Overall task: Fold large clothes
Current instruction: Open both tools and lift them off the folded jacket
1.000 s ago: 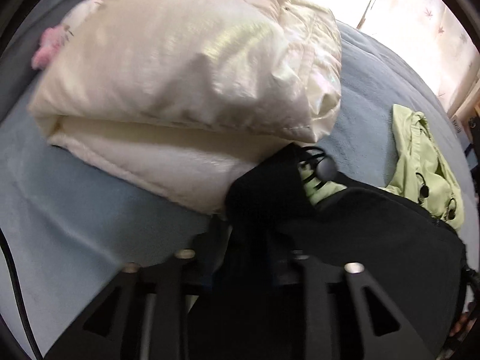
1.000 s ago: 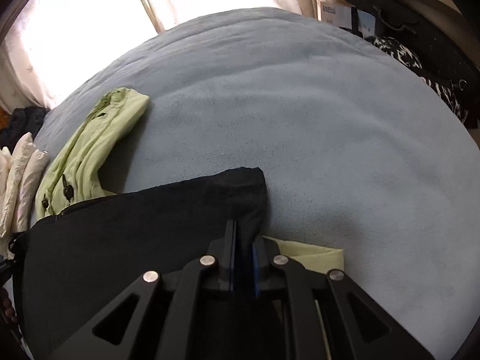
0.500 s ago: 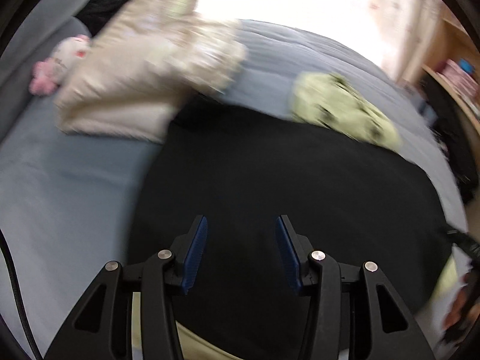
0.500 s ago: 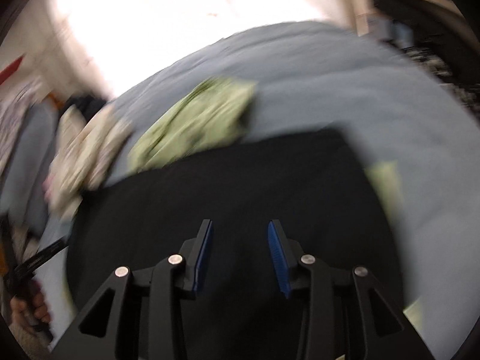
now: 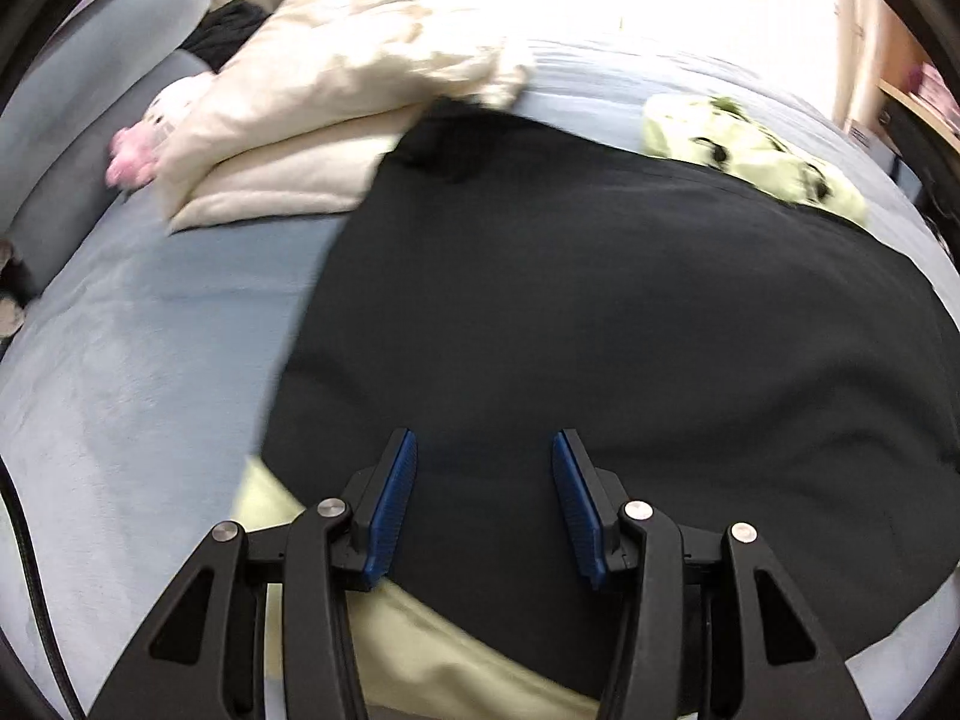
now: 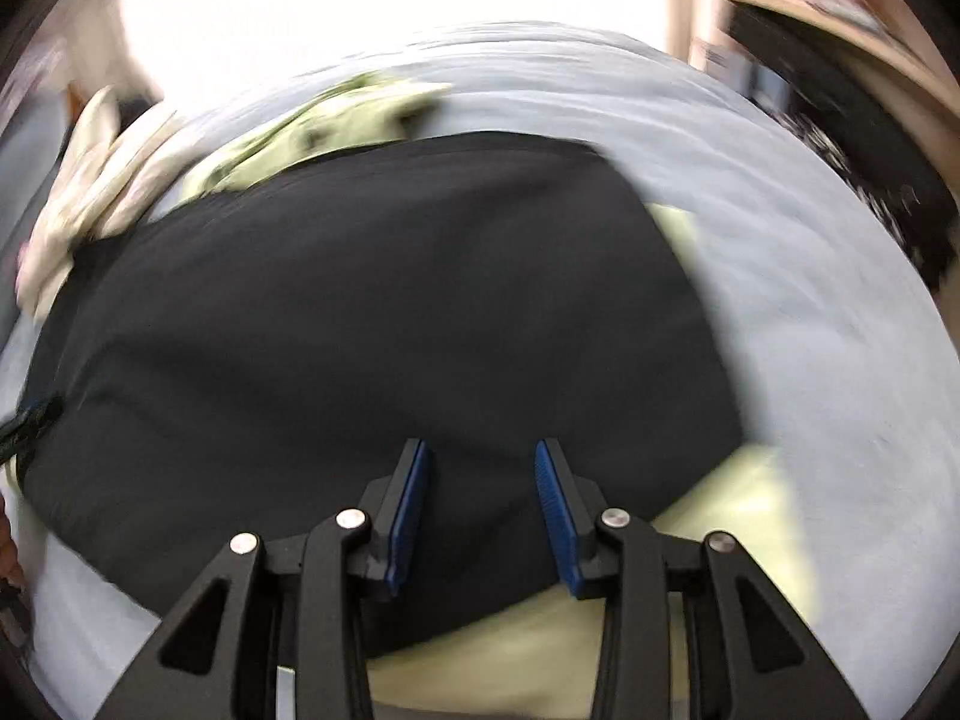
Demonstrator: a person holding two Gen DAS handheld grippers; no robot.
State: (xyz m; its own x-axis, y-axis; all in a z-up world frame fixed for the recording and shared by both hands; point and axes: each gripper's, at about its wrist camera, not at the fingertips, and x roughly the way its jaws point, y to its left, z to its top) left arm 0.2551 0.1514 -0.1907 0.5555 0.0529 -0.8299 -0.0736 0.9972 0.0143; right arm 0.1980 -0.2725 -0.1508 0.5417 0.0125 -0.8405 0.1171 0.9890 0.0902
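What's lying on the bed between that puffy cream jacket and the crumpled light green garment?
In the left wrist view, bare grey-blue bedcover separates the puffy cream jacket from the crumpled light green garment; the spread black garment's far edge runs just below.

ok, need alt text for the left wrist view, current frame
The left gripper hovers open, nothing between its blue pads, over a black garment spread flat on a grey-blue bed. A folded cream puffer jacket lies at the garment's far left corner, pale green clothing at its far right edge, and pale green fabric shows under its near edge.
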